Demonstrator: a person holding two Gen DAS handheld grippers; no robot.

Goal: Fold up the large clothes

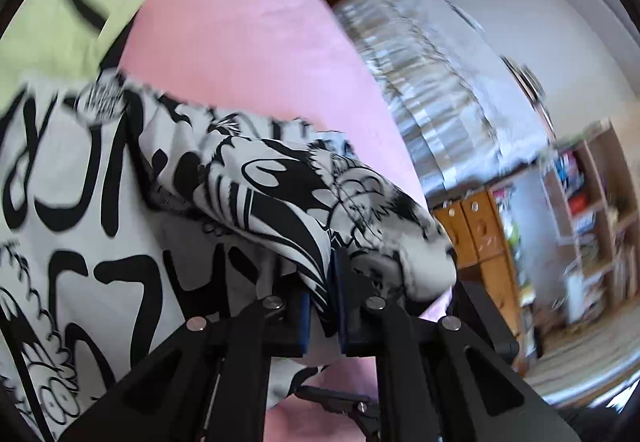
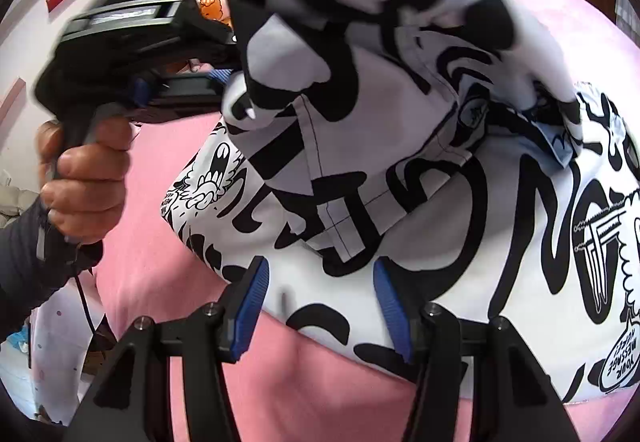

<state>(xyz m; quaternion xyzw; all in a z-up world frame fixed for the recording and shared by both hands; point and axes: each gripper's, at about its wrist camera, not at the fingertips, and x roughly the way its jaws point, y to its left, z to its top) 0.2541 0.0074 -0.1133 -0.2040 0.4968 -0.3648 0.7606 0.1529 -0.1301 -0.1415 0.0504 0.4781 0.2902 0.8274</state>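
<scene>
Your left claw [image 1: 324,306] is clenched on a lifted fold of the shirt [image 2: 460,226], which lies on the pink bed [image 2: 160,202]. Your right claw [image 2: 320,306], released, hovers at the shirt's near hem, directly below that fold.

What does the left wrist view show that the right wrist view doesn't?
Only the left wrist view: a yellow-green cloth, wooden shelves, and the left gripper shut on a fold of fabric.

Only the right wrist view: a hand holding that gripper's handle, and the open right gripper.

Both: the black-and-white cartoon-print garment on the pink bed cover.
</scene>
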